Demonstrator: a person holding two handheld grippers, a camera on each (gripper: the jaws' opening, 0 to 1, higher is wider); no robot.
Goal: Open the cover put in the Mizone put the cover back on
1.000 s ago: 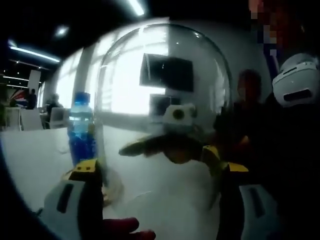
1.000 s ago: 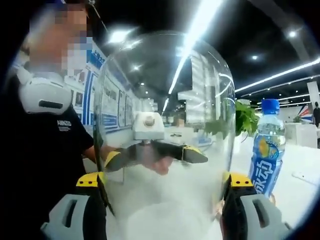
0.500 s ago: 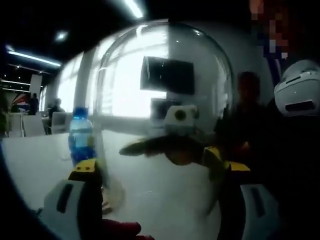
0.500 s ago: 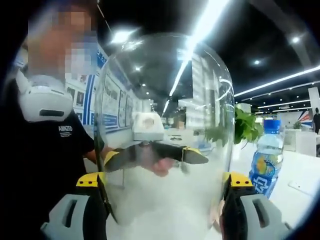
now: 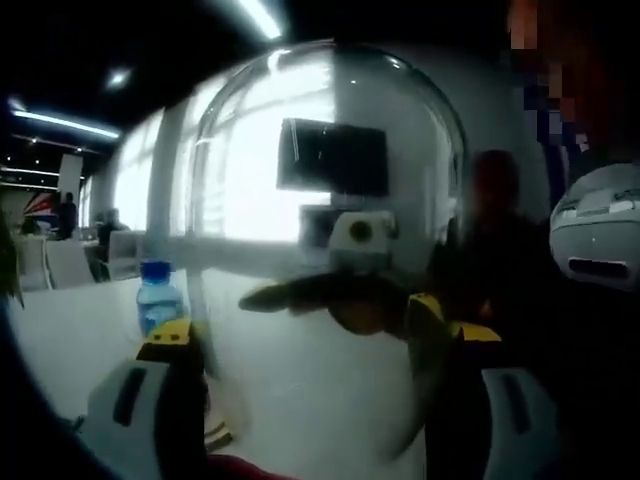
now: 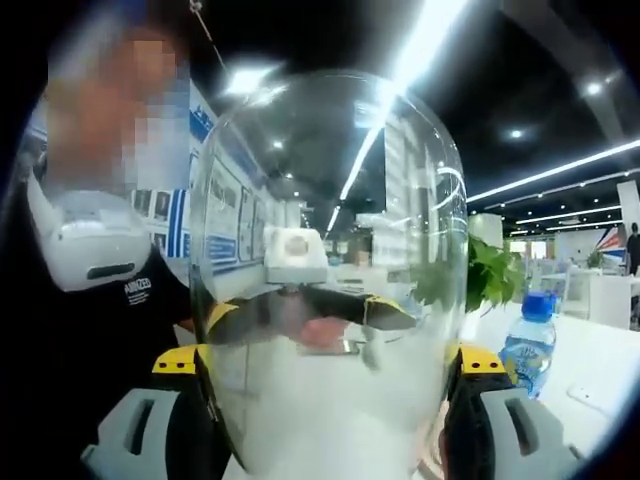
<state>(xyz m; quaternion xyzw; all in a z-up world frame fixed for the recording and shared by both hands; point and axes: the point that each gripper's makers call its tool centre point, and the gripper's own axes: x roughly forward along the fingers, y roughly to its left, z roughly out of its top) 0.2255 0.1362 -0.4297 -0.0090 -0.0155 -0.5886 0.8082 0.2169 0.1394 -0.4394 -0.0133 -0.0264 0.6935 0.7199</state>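
A clear glass dome cover [image 5: 330, 130] stands between the jaws of my left gripper [image 5: 315, 345], which is shut on its sides. My right gripper [image 6: 330, 365] is shut on the same cover [image 6: 330, 180] from the opposite side. Through the glass, each view shows the other gripper's dark, yellow-tipped jaws. The Mizone bottle [image 5: 158, 300], blue-capped with a blue label, stands upright on the white table, outside the cover. It sits low at the left in the left gripper view. In the right gripper view the bottle [image 6: 528, 345] sits low at the right.
A tan wooden disc [image 5: 215, 432] lies on the table [image 5: 70, 350] below the cover. A person in a dark shirt with a white headset [image 6: 90, 250] stands close behind. A green plant [image 6: 490, 280] and a flat white object [image 6: 595, 395] are near the bottle.
Both views have risen with the cover still held. The bottle and the wooden disc now sit lower in the picture and look smaller.
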